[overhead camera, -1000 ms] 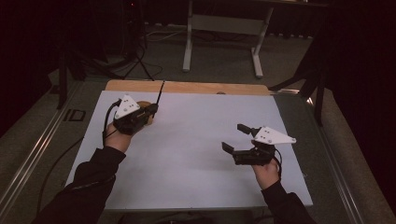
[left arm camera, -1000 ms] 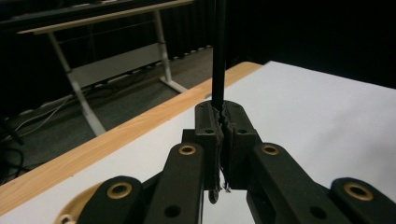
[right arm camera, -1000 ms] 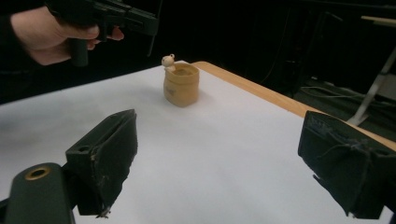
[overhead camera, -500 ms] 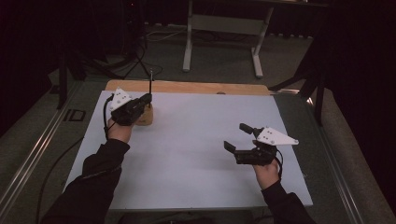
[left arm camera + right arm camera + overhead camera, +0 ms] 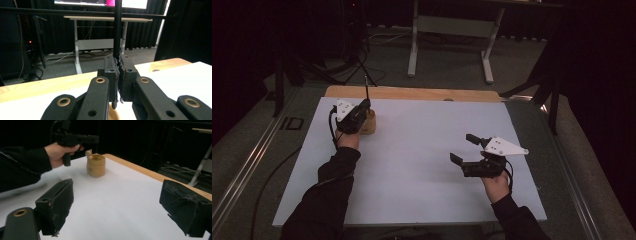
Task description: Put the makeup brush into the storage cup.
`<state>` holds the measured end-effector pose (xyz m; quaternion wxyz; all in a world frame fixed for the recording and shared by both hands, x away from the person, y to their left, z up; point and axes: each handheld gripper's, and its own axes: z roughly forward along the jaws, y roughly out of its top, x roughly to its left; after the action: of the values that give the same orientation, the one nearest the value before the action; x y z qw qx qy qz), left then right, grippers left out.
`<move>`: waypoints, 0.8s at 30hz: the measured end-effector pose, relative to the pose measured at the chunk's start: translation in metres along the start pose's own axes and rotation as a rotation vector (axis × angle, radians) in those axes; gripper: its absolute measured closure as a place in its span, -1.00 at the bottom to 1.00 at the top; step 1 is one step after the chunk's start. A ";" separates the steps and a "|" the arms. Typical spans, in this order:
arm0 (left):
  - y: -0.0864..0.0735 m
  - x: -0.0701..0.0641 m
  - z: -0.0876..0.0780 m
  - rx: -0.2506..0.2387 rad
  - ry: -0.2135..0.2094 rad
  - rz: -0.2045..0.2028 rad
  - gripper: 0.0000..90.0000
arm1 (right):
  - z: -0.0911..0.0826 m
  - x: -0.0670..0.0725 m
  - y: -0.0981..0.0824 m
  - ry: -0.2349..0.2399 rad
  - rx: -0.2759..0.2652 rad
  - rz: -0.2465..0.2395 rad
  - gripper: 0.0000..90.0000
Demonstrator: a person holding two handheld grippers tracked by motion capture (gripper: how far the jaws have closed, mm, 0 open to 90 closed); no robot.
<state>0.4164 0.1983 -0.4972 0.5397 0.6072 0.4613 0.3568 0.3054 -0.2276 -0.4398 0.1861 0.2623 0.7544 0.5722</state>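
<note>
The thin black rod (image 5: pixel 367 87) is the centre of the action here, standing nearly upright over a small wooden cup (image 5: pixel 369 122) at the far left of the white counter (image 5: pixel 422 170). The left tool (image 5: pixel 360 111) has its jaws pinched tight on that rod; in the left gripper view the rod (image 5: pixel 117 30) rises straight up from between the closed pads and runs out past the top edge, its lower tip poking out just below the jaws, over the cup's pale rim (image 5: pixel 112 115).

Over on the right, the right tool (image 5: pixel 467 148) hovers above the near right part of the counter, well apart from the cup, jaws spread wide and holding nothing. The right gripper view confirms it: two black pads far apart with bare white surface (image 5: pixel 120 205) between them, and beyond them the wooden cup (image 5: pixel 95 165) standing on the counter. A small rounded wooden knob (image 5: pixel 88 152) shows at the cup's rim, just under the other hand (image 5: pixel 58 151), which grips its black tool right above the cup. I cannot tell whether the knob belongs to the rod.

A strip of bare wood (image 5: pixel 412 93) runs along the counter's far edge, and past it a white-legged desk frame (image 5: pixel 449 30) stands on the dark floor.
</note>
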 end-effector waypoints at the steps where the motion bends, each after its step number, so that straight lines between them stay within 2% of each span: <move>1: -0.003 0.000 0.002 -0.005 0.005 0.000 0.94 | 0.000 0.000 0.000 -0.002 0.002 -0.002 -0.73; 6: -0.017 0.002 0.007 0.008 0.061 0.007 0.93 | 0.002 -0.001 -0.002 0.008 0.007 0.001 -0.73; 14: -0.028 -0.003 0.012 0.063 0.116 0.042 0.93 | 0.003 -0.001 -0.003 0.015 0.011 0.008 -0.73; 19: -0.031 -0.006 0.016 0.117 0.136 0.073 0.92 | 0.003 -0.002 -0.003 0.016 0.012 0.011 -0.73; 24: -0.031 -0.009 0.017 0.134 0.148 0.105 0.91 | 0.002 -0.003 -0.003 0.018 0.010 0.013 -0.73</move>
<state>0.4237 0.1837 -0.5302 0.4428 0.6373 0.4903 0.3966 0.3081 -0.2283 -0.4433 0.1742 0.2632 0.7572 0.5719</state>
